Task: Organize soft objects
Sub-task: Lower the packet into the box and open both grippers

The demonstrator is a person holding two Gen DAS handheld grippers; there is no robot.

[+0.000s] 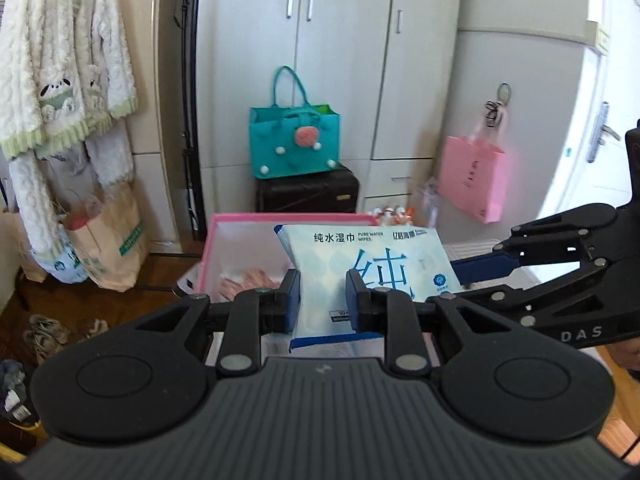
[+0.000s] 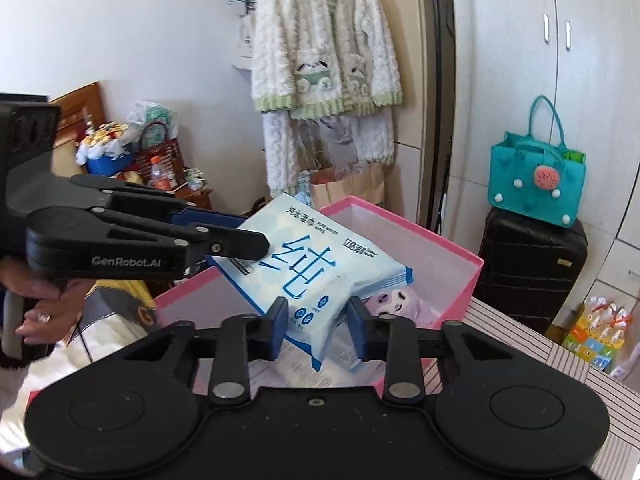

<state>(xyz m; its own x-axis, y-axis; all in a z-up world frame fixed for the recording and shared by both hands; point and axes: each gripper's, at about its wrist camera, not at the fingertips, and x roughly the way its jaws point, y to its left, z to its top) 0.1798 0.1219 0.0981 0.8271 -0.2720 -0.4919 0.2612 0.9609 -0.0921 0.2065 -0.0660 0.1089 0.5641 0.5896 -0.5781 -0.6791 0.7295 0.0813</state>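
A pack of wet wipes (image 2: 316, 268), pale blue with a large blue character printed on it, hangs above an open pink box (image 2: 448, 256), gripped from two sides at once. In the right wrist view the right gripper (image 2: 317, 326) has its blue-padded fingers (image 2: 278, 328) drawn in on the near corner of the pack, which crumples between them, while the left gripper (image 2: 256, 244) reaches in from nine o'clock with its fingers closed narrow on the pack's far left edge. The left wrist view shows the same hold from the other end: the left gripper (image 1: 323, 300) pinches the near edge of the pack (image 1: 368, 264), and the right gripper (image 1: 472, 268) comes in from three o'clock to meet its right edge.

The pack tilts, its far end raised over the box interior. Inside the box, at five o'clock from the pack in the right wrist view, lies a lilac plush toy (image 2: 394, 306). The box stands on a striped worktop (image 2: 532, 340).

Beyond, at twelve o'clock, a white fleece jacket (image 2: 324, 40) with green trim hangs on the wall. At two o'clock a teal felt bag (image 2: 536, 184) sits on top of a black suitcase (image 2: 532, 268), in front of white cupboards (image 1: 340, 40). A pink paper bag (image 1: 472, 184) hangs from a hook in the left wrist view. A person's hand (image 2: 34, 300) shows at nine o'clock beneath the left gripper
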